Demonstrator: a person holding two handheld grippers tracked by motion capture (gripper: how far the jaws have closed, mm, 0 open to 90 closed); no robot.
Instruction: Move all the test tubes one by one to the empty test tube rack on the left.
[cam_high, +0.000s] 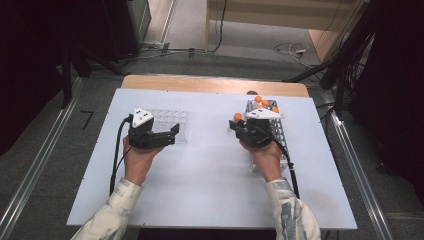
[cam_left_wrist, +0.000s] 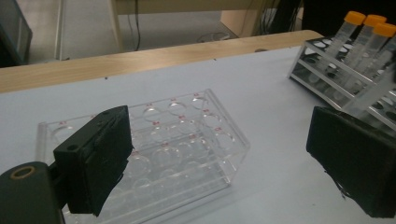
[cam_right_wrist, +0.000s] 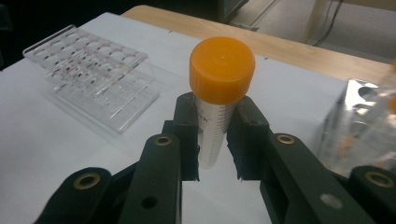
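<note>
A: Between the right gripper (cam_right_wrist: 215, 175) pads, a tube (cam_right_wrist: 215, 126) is clamped just under its orange cap (cam_right_wrist: 222, 70), above the table (cam_high: 210, 170).
B: Axis?
A: Upright, cap up; probably kept plumb for a rack hole.
B: Which rack?
A: Clear rack (cam_left_wrist: 187, 140) at left looks like the goal; metal rack (cam_high: 272, 125) at right holds other tubes.
B: Left gripper (cam_high: 172, 134)?
A: Jaws wide, empty, beside the clear rack, likely to steady it.
</note>
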